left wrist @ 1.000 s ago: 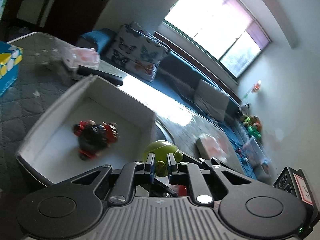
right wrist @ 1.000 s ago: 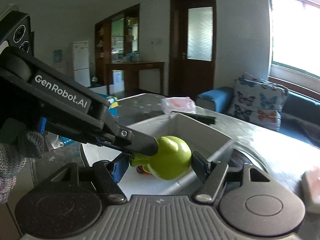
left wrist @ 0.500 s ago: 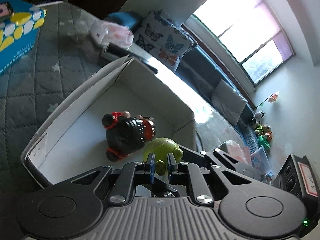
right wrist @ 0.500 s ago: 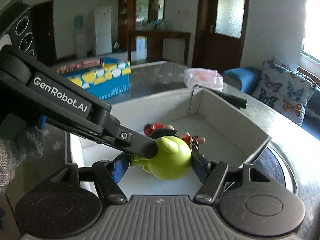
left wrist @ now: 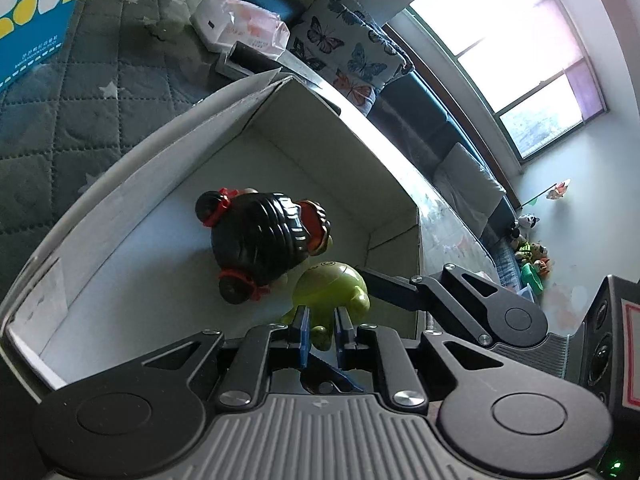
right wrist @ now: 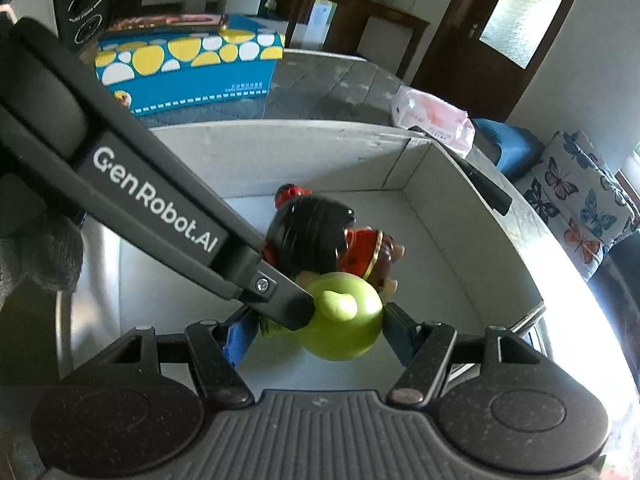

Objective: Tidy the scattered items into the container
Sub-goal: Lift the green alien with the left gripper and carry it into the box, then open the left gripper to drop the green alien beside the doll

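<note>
A green round toy (left wrist: 328, 286) hangs low inside the white box (left wrist: 160, 140), right beside a black-haired doll (left wrist: 260, 236) that lies on the box floor. My left gripper (left wrist: 321, 322) is shut on a small limb of the green toy. My right gripper (right wrist: 318, 330) is shut on the green toy (right wrist: 348, 330) across its round body, one pad on each side. In the right wrist view the left gripper's finger (right wrist: 280, 300) comes in from the upper left and hides part of the toy. The doll (right wrist: 316, 236) lies just behind it, inside the box (right wrist: 280, 156).
The box stands on a grey quilted cloth (left wrist: 60, 120). A blue tissue box with yellow and white spots (right wrist: 188, 68) sits behind it, with a pink packet (right wrist: 432, 116) and a black bar-shaped object (left wrist: 256, 58) at its far corner. A sofa with a butterfly cushion (right wrist: 580, 200) lies beyond.
Both grippers have come down together with the green toy, from over the box's near wall to low inside it next to the doll. Both grips are unchanged.
</note>
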Demonstrator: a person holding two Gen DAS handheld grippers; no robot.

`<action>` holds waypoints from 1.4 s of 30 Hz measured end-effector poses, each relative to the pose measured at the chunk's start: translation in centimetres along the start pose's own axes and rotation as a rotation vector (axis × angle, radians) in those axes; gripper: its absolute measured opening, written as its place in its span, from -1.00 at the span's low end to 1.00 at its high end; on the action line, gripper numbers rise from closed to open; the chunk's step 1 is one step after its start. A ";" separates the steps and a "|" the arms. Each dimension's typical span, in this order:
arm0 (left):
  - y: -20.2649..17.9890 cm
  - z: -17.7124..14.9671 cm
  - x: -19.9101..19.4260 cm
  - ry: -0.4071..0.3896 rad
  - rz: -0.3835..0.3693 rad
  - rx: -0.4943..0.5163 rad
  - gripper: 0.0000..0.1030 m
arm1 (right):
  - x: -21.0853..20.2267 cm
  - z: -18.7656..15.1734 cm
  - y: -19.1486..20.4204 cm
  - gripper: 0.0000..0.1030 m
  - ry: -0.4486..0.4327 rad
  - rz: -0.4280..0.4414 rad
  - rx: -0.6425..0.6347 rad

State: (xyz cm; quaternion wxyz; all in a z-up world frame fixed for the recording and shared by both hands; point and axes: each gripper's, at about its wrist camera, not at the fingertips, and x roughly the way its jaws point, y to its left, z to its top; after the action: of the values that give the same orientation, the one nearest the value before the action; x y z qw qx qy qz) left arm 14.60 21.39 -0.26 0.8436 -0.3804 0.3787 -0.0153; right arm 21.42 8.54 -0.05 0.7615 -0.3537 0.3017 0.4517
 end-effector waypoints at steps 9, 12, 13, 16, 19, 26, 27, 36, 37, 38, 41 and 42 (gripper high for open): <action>0.1 0.4 0.4 0.004 -0.010 -0.008 -0.70 | 0.5 -0.1 -0.4 0.35 0.027 -0.001 0.010; 0.0 0.5 0.4 -0.002 -0.004 -0.011 -0.69 | 0.3 -0.3 -0.5 0.35 0.017 0.000 0.031; 0.0 0.5 0.3 -0.002 -0.002 -0.013 -0.68 | 0.2 -0.3 -0.6 0.36 0.012 0.001 0.037; 0.0 0.4 0.2 -0.003 0.005 -0.014 -0.61 | -0.1 -0.5 -0.7 0.36 -0.006 0.000 0.058; 0.0 0.4 0.0 -0.006 0.006 -0.016 -0.54 | -0.6 -0.7 -0.7 0.37 -0.024 -0.005 0.074; -0.3 0.2 -0.7 -0.018 0.000 -0.018 -0.50 | -2.0 -1.1 -0.9 0.48 -0.065 -0.006 0.103; -0.3 0.2 -0.7 -0.020 0.001 -0.018 -0.50 | -2.2 -1.2 -0.8 0.49 -0.072 -0.008 0.106; -1.4 -0.5 -2.1 -0.046 0.006 0.011 -0.49 | -5.7 -2.6 -0.9 0.49 -0.165 -0.020 0.184; -1.7 -0.6 -2.3 -0.050 0.008 0.020 -0.49 | -6.2 -2.8 -0.9 0.49 -0.178 -0.022 0.193; -1.9 -0.8 -2.5 -0.054 0.010 0.027 -0.49 | -6.7 -3.0 -0.8 0.49 -0.192 -0.022 0.203; -2.6 -1.3 -3.1 -0.067 0.009 0.046 -0.49 | -8.2 -3.5 -0.6 0.49 -0.226 -0.034 0.228; -2.8 -1.5 -3.2 -0.070 0.010 0.052 -0.49 | -8.7 -3.8 -0.5 0.49 -0.237 -0.038 0.234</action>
State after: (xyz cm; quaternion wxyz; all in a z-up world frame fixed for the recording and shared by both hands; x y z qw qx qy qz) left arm 12.06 19.43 2.99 0.8660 -0.3567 0.3504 -0.0076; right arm 17.78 1.20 4.67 0.8361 -0.2126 0.2537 0.4374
